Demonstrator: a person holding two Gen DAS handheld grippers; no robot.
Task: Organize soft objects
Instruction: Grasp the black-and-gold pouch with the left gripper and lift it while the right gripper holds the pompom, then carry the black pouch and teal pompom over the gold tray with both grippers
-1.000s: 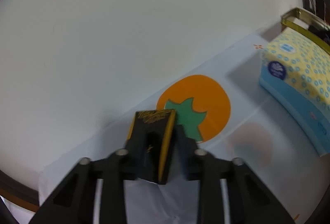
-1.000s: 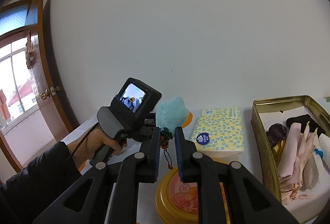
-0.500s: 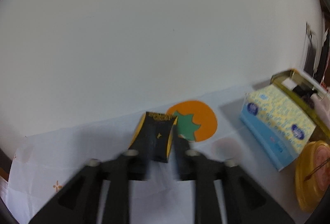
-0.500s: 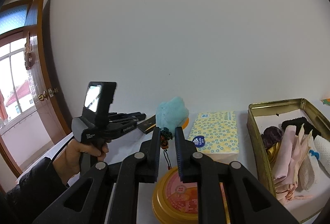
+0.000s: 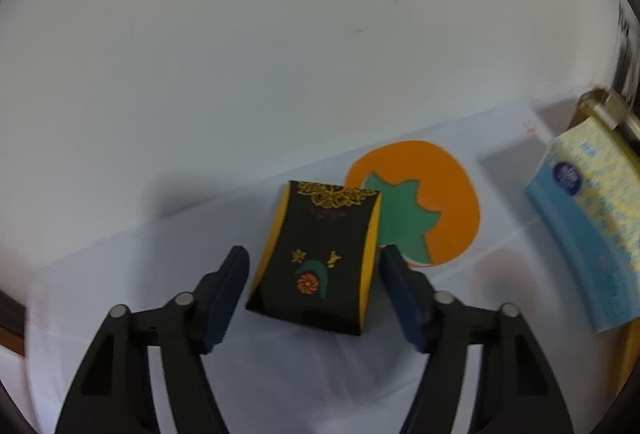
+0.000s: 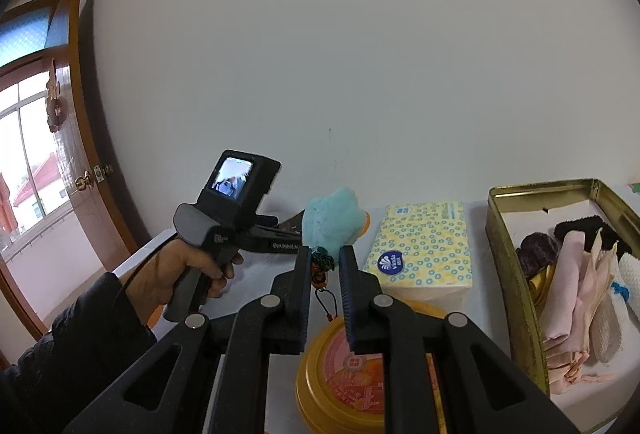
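Note:
A black packet with yellow edges (image 5: pixel 320 254) lies on the white cloth beside an orange fruit print (image 5: pixel 440 202). My left gripper (image 5: pixel 314 274) straddles it, jaws opening, both pads clear of its sides. In the right wrist view my right gripper (image 6: pixel 325 266) is shut on the dark cord of a teal plush charm (image 6: pixel 332 220), which sticks up above the fingertips. A gold tin (image 6: pixel 500 234) at the right holds several folded cloths (image 6: pixel 572 274).
A yellow tissue pack with blue rings (image 6: pixel 424 246) lies between the plush and the tin, also at the right in the left view (image 5: pixel 588 210). A round yellow lid (image 6: pixel 340 370) sits below my right gripper. A person's hand (image 6: pixel 180 274) holds the left tool. Door and window stand at the left.
My left gripper has let go of the black packet and opened. The packet went from on edge between the fingers to lying flat on the cloth. The right gripper has kept still.

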